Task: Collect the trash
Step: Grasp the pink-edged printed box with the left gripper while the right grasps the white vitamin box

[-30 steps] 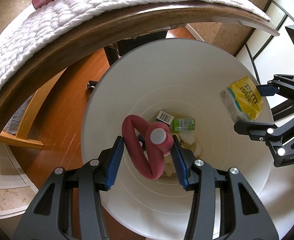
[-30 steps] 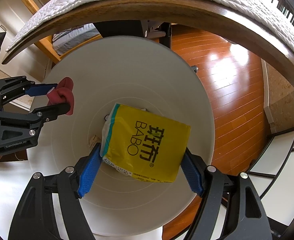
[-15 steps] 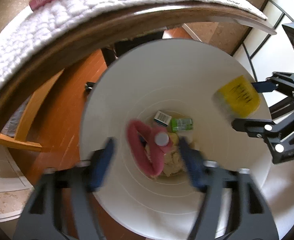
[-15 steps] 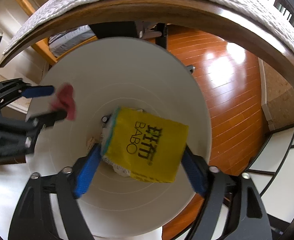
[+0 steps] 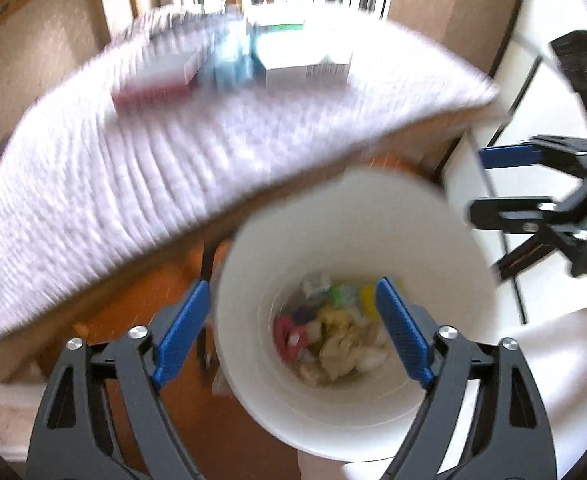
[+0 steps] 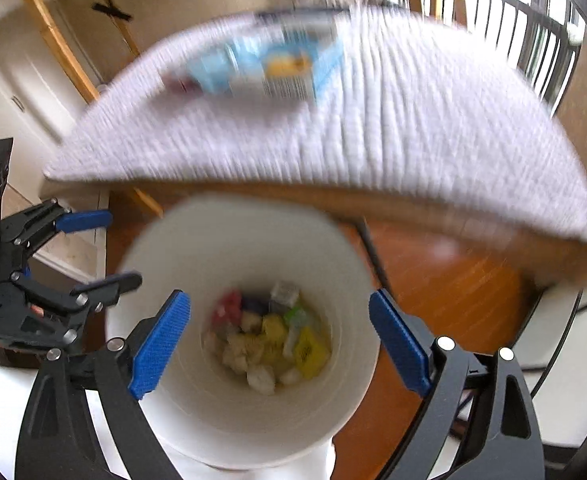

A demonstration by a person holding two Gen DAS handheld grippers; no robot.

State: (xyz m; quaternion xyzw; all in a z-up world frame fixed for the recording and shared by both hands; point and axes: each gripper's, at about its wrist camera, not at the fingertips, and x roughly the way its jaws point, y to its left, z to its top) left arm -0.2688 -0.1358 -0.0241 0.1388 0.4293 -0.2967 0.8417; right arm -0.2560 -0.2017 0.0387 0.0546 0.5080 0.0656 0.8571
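A white bin (image 5: 373, 200) (image 6: 233, 240) stands below both grippers, with several pieces of trash at its bottom. Among them lie the pink foam tube (image 5: 287, 336) (image 6: 229, 306) and the yellow packet (image 6: 309, 350) (image 5: 367, 298). My left gripper (image 5: 293, 284) (image 6: 123, 248) hangs above the bin's left side, its jaws opening with nothing between them. My right gripper (image 6: 279, 294) (image 5: 477, 184) hovers over the bin's right side, jaws also opening and empty. Both views are blurred by motion.
A wooden table under a white quilted cloth (image 5: 133, 180) (image 6: 373, 140) overhangs the bin's far side. On it lie a red book (image 5: 153, 92) and a blue and white box (image 5: 305, 56) (image 6: 277, 68). Orange wood floor (image 6: 453, 292) surrounds the bin.
Both grippers opened wide and rose. The pink tube left the left jaws and the yellow packet left the right jaws; both now lie in the bin. The table top has come into view.
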